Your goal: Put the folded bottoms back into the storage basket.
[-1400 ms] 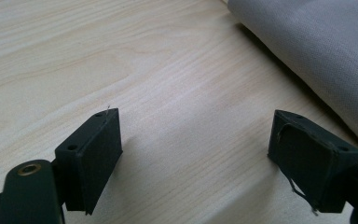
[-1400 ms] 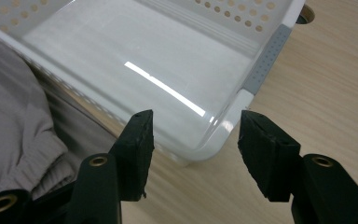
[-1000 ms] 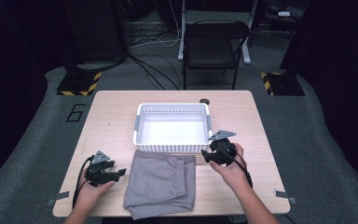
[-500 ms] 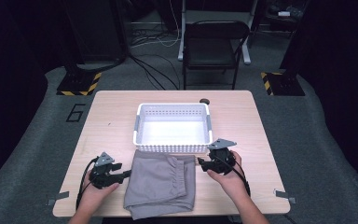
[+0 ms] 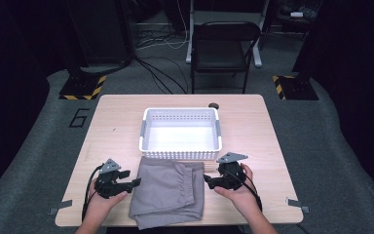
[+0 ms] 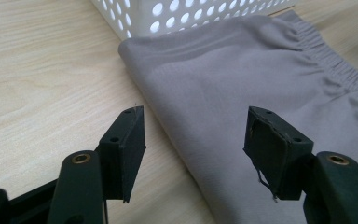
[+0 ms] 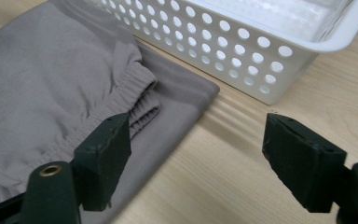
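A: Pale wood is the biggest thing here, the table (image 5: 121,141), with the white perforated basket (image 5: 180,134) at its middle and the folded grey garment (image 5: 168,192) lying flat on the near side of it, its far edge right at the basket's wall.

B: And the tools? The left gripper (image 5: 135,183) sits at the garment's left edge and the right gripper (image 5: 207,179) at its right edge, both gaping and holding nothing. Both sets of jaws have just been opening, with no cloth pinched in either.

A: So what could go wrong? I judge the risk is a shallow bite: if each pair of jaws closes on the top layer alone, the fold opens and the garment sags apart as it lifts.

B: Also the basket is close. A lift that drags forward could catch the cloth on the rim or nudge the basket away.

A: The high view gives the layout but hides the layers. The right gripper view shows the elastic waistband (image 7: 135,88) stacked on a lower panel.

B: The left gripper view shows the cloth's plain folded edge running between its jaws; whether the lower jaw touches the wood I can't quite tell.
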The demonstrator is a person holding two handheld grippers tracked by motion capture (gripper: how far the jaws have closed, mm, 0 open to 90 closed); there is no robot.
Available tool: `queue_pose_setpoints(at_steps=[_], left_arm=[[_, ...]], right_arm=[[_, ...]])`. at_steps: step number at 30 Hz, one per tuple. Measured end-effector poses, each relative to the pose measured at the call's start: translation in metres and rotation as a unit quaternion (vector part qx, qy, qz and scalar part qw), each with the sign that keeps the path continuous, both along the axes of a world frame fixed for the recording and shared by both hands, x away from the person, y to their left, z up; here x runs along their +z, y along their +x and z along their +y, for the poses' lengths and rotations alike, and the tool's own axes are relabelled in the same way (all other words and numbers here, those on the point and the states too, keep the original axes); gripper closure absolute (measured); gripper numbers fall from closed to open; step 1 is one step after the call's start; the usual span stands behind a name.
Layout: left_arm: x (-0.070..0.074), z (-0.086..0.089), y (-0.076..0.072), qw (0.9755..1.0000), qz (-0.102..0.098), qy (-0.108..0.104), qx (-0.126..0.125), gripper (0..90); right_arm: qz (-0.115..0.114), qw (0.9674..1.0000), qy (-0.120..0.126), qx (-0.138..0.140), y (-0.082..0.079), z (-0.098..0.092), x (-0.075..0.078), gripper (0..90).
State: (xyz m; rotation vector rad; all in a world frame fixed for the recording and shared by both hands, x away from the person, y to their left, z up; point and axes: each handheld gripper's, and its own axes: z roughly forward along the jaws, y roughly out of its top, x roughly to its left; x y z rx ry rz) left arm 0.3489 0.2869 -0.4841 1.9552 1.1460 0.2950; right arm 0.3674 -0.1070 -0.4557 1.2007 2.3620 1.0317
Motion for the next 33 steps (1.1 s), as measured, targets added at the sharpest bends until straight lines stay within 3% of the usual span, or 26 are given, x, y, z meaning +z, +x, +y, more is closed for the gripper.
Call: queue_pose_setpoints(at_steps=[4,6,8,10,12,18,19,26,33], left_arm=[[0.005,-0.003,-0.004,0.9999,-0.009,-0.006,0.007,36.4],[0.009,-0.005,-0.006,0.9999,-0.008,-0.014,0.005,36.4],[0.010,-0.007,-0.008,0.9998,-0.010,-0.017,0.008,36.4],[0.010,-0.009,-0.010,0.9999,-0.004,-0.013,0.003,37.5],[0.007,-0.012,-0.011,0.9999,-0.012,-0.009,0.000,38.8],[-0.005,-0.013,-0.011,0.9998,-0.014,0.008,-0.014,40.7],[-0.007,-0.014,-0.011,0.9998,-0.017,0.002,-0.005,40.8],[-0.010,-0.007,-0.007,0.9999,-0.013,0.009,-0.001,42.7],[-0.013,-0.006,-0.006,0.9998,-0.011,0.015,0.002,42.3]], right_arm=[[-0.001,0.9999,0.006,-0.013,-0.008,0.000,0.000,33.2],[-0.008,1.0000,-0.001,-0.003,-0.008,-0.002,0.000,36.0],[-0.001,0.9999,0.007,-0.008,-0.011,0.000,-0.001,41.7],[0.002,1.0000,0.007,-0.004,-0.012,0.000,-0.002,45.3],[0.002,1.0000,0.006,-0.003,-0.014,0.002,-0.004,47.6],[0.002,1.0000,-0.002,-0.004,-0.015,0.010,-0.015,50.0],[-0.001,0.9999,-0.008,0.008,-0.015,0.009,-0.017,50.3],[0.001,0.9998,-0.003,0.018,-0.015,0.014,-0.028,51.0],[0.006,1.0000,0.003,0.007,-0.016,0.015,-0.032,50.7]])
